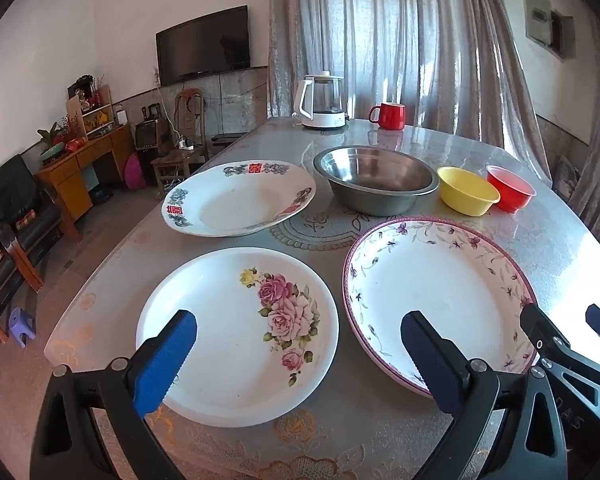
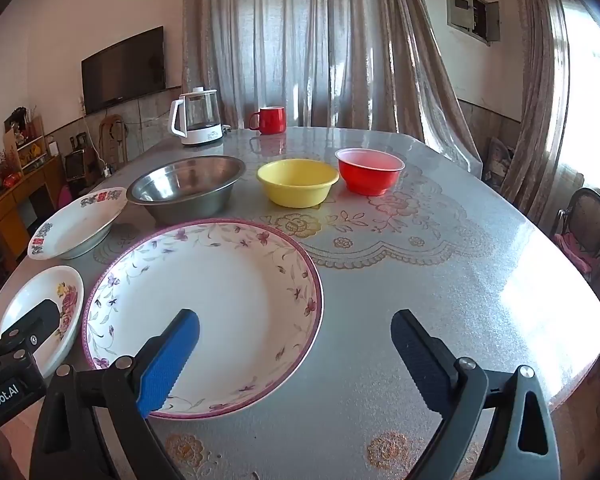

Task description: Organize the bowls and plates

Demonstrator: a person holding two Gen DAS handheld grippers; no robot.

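Note:
Three plates lie on the table: a rose-print plate [image 1: 236,336], a large purple-rimmed floral plate [image 1: 440,300] and a white plate with red characters [image 1: 240,200]. Behind them stand a steel bowl [image 1: 376,180], a yellow bowl [image 1: 468,190] and a red bowl [image 1: 510,188]. My left gripper [image 1: 300,344] is open, hovering over the rose plate's near edge. My right gripper [image 2: 296,344] is open above the purple-rimmed plate's [image 2: 204,312] right side. The right wrist view also shows the steel bowl [image 2: 188,188], yellow bowl [image 2: 298,182] and red bowl [image 2: 368,170].
A white kettle [image 2: 196,118] and a red mug [image 2: 270,120] stand at the table's far edge. The table [image 2: 460,280] has a patterned cover. Chairs, a wooden cabinet [image 1: 80,172] and a wall TV lie to the left.

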